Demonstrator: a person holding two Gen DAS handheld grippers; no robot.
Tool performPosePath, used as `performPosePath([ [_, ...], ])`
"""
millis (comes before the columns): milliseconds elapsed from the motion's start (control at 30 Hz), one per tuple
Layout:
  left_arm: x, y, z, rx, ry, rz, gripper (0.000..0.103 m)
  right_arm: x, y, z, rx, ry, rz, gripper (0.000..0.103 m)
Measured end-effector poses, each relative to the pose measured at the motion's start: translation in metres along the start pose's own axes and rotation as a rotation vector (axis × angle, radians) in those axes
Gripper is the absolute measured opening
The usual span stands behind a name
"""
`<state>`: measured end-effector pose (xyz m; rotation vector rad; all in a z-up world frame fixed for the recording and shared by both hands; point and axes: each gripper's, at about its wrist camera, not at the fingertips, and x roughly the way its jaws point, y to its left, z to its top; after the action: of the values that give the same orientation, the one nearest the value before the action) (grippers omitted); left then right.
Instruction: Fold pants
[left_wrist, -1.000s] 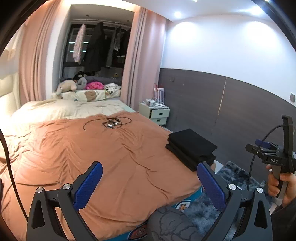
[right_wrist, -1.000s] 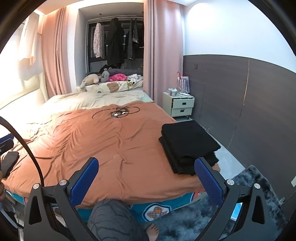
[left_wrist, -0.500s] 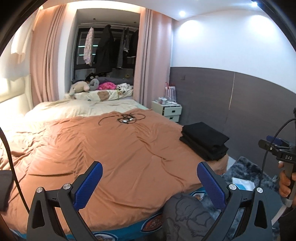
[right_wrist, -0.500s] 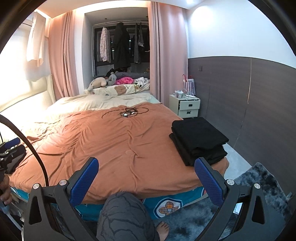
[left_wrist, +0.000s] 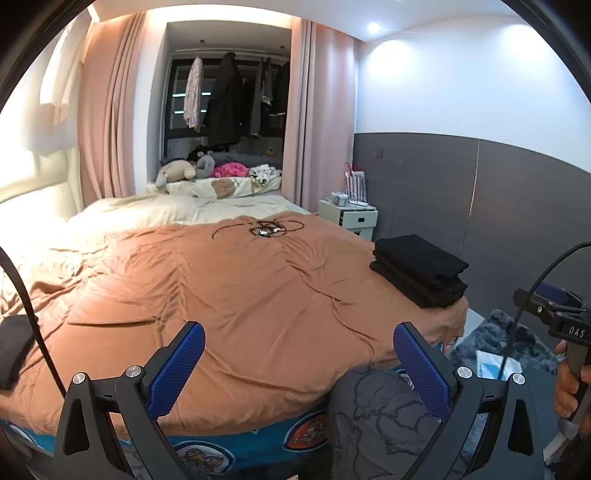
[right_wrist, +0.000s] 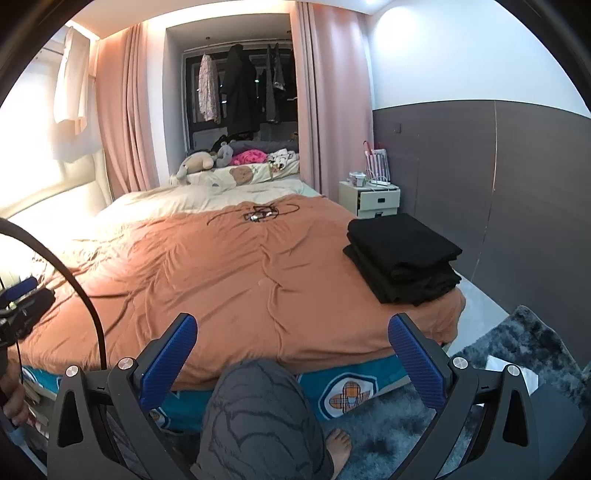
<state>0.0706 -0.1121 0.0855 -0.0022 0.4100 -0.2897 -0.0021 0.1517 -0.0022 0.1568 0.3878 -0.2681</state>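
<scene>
Blue pads, left gripper (left_wrist: 297, 363): jaws spread wide at the bottom of the left wrist view, nothing between them, held in the air above the near edge of the bed.
Right gripper (right_wrist: 291, 356): blue pads also wide apart and empty, low in the right wrist view, above a knee (right_wrist: 258, 402) in grey patterned fabric.
Knee and foot: the knee sits bottom centre; a bare foot (right_wrist: 338, 448) rests on the dark shaggy rug (right_wrist: 517, 343) beside it.
Hand: at the lower right edge of the left wrist view, a hand (left_wrist: 570, 384) grips the other gripper's handle.
Bed: an orange cover (left_wrist: 240, 295), wrinkled, fills the middle of both views; a blue patterned sheet (right_wrist: 343, 395) shows below its near edge.
Pants (right_wrist: 402, 254): black, folded into a neat stack, lying on the bed's near right corner, right of centre in frame, well apart from both grippers.
Cable (left_wrist: 264, 229): a dark tangle on the cover, upper centre.
Nightstand (right_wrist: 373, 199): white, right of the bed, against the grey wall panel.
Background: pink curtains, hanging clothes and soft toys at top centre.
</scene>
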Motion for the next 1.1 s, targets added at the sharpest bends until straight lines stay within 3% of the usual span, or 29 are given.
performPosePath([
  [1100,0.005,-0.011,-0.017,0.001,0.026,0.045,0.103,-0.016,-0.011,0.003,0.035,0.017,-0.014,0.103],
])
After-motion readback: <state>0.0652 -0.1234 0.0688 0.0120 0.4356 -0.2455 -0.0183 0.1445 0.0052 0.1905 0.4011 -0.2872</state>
